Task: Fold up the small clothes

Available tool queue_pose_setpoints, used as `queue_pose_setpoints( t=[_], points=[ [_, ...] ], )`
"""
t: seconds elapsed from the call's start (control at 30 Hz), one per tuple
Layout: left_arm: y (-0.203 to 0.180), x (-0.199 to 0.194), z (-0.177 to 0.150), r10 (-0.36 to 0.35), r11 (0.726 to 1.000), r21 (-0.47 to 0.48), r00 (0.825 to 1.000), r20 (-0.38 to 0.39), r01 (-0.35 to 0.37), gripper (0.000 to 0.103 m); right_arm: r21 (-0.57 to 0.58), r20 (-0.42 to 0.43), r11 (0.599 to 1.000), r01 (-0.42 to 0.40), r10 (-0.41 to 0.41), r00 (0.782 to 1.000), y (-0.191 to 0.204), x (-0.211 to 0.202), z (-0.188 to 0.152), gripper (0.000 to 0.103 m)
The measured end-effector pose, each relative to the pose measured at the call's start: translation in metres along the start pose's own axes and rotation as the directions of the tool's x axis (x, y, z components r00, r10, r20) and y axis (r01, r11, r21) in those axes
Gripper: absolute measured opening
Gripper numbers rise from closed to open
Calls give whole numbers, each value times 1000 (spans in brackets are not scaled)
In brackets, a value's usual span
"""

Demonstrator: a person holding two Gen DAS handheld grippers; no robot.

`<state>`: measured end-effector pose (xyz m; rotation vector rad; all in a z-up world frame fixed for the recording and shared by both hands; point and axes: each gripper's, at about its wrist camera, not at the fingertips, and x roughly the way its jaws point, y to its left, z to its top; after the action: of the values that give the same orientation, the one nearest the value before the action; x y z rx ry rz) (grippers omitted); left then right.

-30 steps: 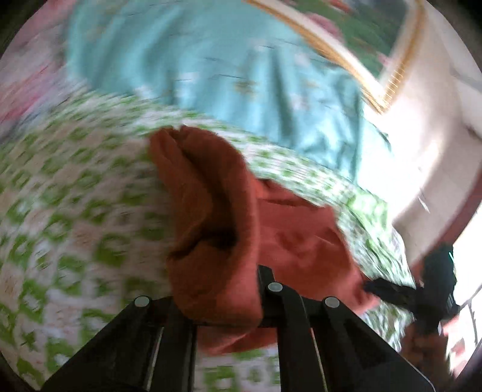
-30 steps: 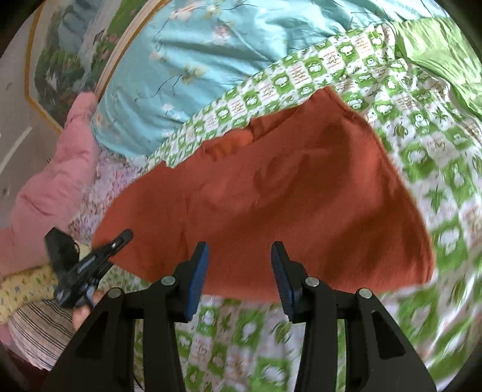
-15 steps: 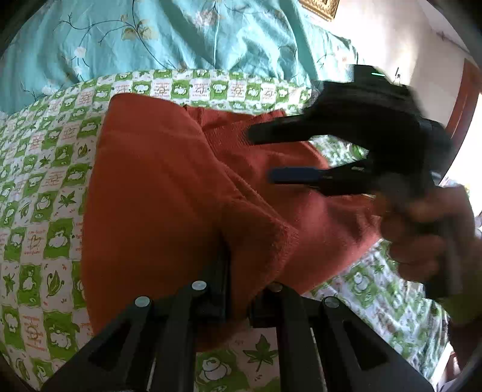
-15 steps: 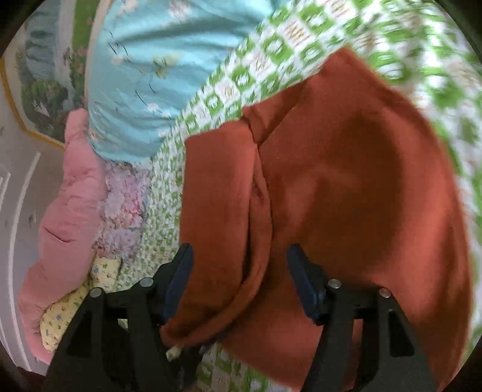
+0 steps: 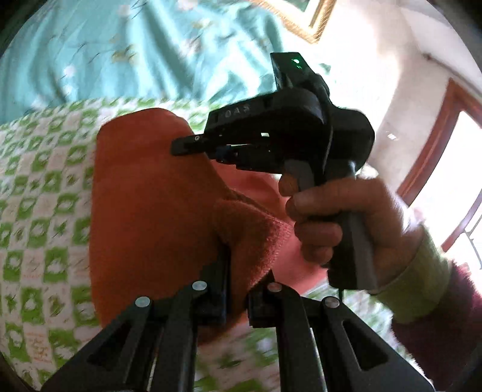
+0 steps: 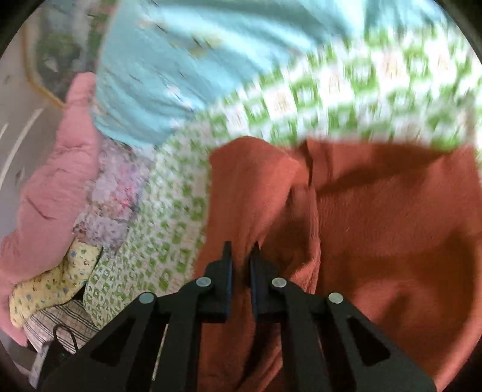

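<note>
A rust-orange garment [image 5: 150, 211] lies on a green-and-white checked bedspread [image 5: 45, 196]. My left gripper [image 5: 238, 280] is shut on a folded edge of the garment, which bulges up between its fingers. In the left wrist view my right gripper [image 5: 192, 146] is held by a hand above the garment's far part. In the right wrist view my right gripper [image 6: 241, 259] is shut on a fold of the garment [image 6: 391, 226], whose left part is doubled over the rest.
A light blue floral quilt [image 6: 211, 60] lies at the back of the bed. A pink cover [image 6: 51, 181] and several other cloths [image 6: 54, 283] are piled at the left. A framed picture [image 5: 316, 18] hangs on the wall. A window [image 5: 452, 181] is at the right.
My right gripper has closed on a fold of the garment; it was open half a second ago. My left gripper stays shut on the garment, which has been folded over.
</note>
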<state>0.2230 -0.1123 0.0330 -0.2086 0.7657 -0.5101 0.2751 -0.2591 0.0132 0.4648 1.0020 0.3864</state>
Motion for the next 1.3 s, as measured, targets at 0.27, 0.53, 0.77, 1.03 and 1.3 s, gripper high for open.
queue_pose_setpoints(
  t=[0.27,0.53,0.77,1.03,1.3],
  points=[
    [-2,20,3,-37,998,-48,998,-45,34,7,26,-60,984,176,-174,983,-39,-27,4,51],
    [2,8,-9,-43,997,-67,998,-40,40,7,188,-146,982,33,-6,989,-70,9,-9,54],
    [-17,1,6,-64,997,-31,998,-12,64,7,98,-61,995,-20,26,998,-39,0,5,16],
    [-80,66,0,-142,989,37,985,-94,146,7,10,70,992,129,-130,989,-52,-77,10,15],
    [-90,84,-9,-169,984,35,979,-111,174,7,73,63,989,130,-135,989,-96,-83,-8,15]
  ],
)
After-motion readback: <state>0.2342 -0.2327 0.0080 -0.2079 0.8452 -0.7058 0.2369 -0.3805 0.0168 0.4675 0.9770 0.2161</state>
